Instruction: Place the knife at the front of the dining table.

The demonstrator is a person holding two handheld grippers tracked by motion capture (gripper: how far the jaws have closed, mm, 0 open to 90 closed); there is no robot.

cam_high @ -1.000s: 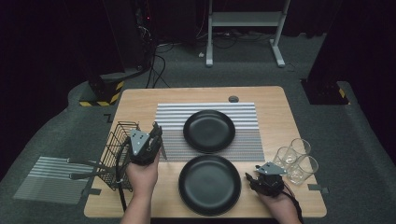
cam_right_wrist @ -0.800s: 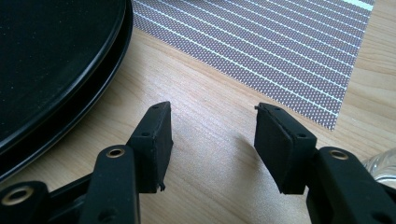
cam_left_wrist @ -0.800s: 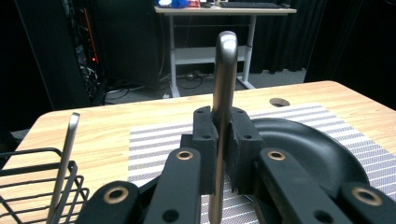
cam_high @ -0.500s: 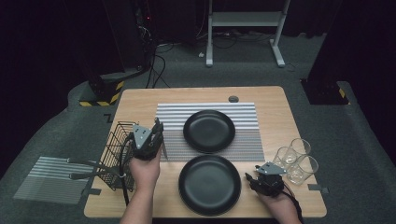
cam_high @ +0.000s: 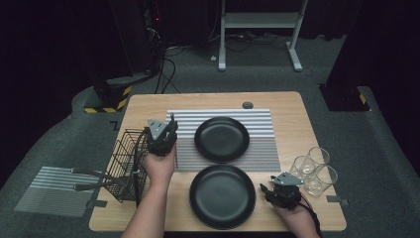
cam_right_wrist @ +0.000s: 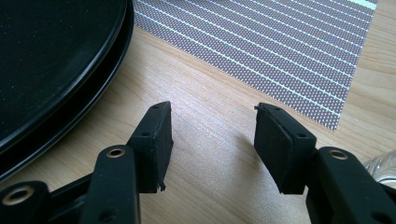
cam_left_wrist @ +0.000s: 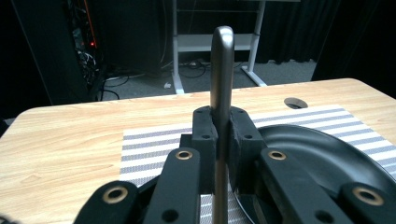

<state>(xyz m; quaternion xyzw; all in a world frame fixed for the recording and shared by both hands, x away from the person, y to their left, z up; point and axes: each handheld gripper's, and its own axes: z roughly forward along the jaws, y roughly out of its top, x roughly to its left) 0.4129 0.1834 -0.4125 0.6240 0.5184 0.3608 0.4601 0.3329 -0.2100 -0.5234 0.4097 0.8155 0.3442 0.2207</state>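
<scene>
So the left tool (cam_high: 171,130) is clamped tight on a slim grey metal cutlery handle (cam_left_wrist: 221,70), which stands upright between the pads in the left gripper view, rounded end up; the business end is hidden below, so I can't tell if it's a knife, fork or spoon. In the high view that tool sits left of centre, just over the left edge of the grey striped woven placemat (cam_high: 257,148) and right beside the black wire cutlery basket (cam_high: 126,158) at the worktop's left edge, which looks like where the piece came from. My guess is it's headed for a spot next to the round black plate on the placemat (cam_high: 221,139), since gripping it by the handle end keeps the working end free to set down flat. The right tool (cam_high: 273,192) is parked at lower right of the high view, pads apart with nothing but bare light wooden worktop (cam_right_wrist: 210,140) between them, just beside the second round black plate (cam_high: 222,196) nearer the person. Three clear drinking glasses (cam_high: 314,170) are clustered right of it, probably waiting their turn
</scene>
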